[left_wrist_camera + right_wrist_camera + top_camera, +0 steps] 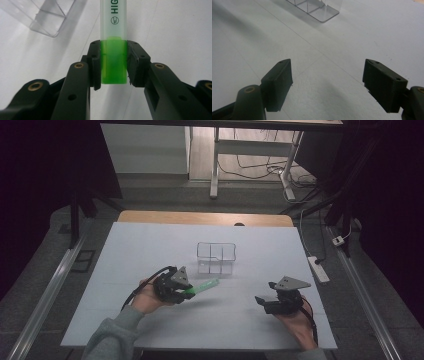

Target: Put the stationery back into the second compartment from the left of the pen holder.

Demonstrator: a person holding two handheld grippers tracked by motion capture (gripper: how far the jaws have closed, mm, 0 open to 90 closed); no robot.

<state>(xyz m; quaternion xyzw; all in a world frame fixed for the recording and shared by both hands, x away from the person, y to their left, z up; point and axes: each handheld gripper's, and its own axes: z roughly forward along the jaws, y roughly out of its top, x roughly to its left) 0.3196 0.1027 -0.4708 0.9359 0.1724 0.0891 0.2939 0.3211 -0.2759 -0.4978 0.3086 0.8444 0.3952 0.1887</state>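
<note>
A white table (pixel 150 320) seen from above. The left gripper (pixel 175 289) is clamped on the green end of a highlighter pen (pixel 202 287), whose frosted barrel points toward two o'clock at a clear plastic compartment organiser (pixel 216 258) near the table's centre. The pen looks light, stiff and smooth, so it may slip or swivel when held by its end; a mid-barrel hold would likely be steadier. At four o'clock, the right gripper (pixel 265 301) hovers with jaws wide apart, holding nothing.
</note>
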